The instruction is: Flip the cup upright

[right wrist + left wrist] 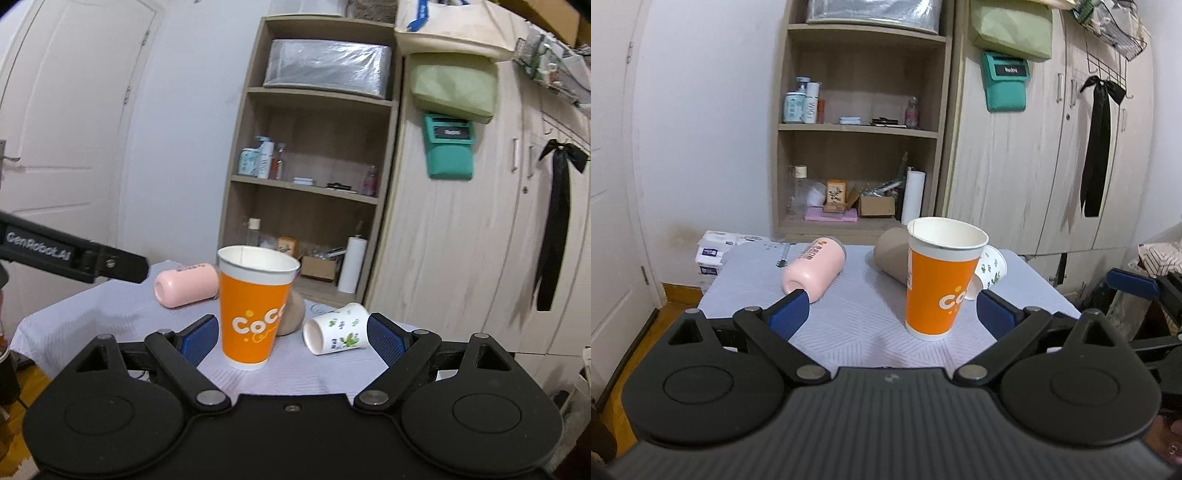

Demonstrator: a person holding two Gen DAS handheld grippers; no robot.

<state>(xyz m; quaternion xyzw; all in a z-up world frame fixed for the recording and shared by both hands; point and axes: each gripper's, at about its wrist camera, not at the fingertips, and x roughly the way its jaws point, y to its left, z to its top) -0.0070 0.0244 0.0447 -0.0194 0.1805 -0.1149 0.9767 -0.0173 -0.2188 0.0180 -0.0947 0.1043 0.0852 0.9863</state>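
Observation:
An orange paper cup (pixel 940 280) stands upright on the table, mouth up; it also shows in the right wrist view (pixel 253 310). A pink cup (pixel 814 268) lies on its side at the left, also in the right wrist view (pixel 186 284). A brown cup (pixel 892 256) lies on its side behind the orange one. A white cup with green print (pixel 338 334) lies on its side at the right, partly hidden in the left wrist view (pixel 991 267). My left gripper (pixel 892 314) is open and empty, in front of the orange cup. My right gripper (pixel 291 338) is open and empty, astride the orange and white cups.
The table has a pale patterned cloth (pixel 857 325). A wooden shelf unit (pixel 862 122) and a wardrobe (pixel 1052 147) stand behind it. A door (pixel 62 122) is at the left. White boxes (pixel 716 251) lie past the table's left corner.

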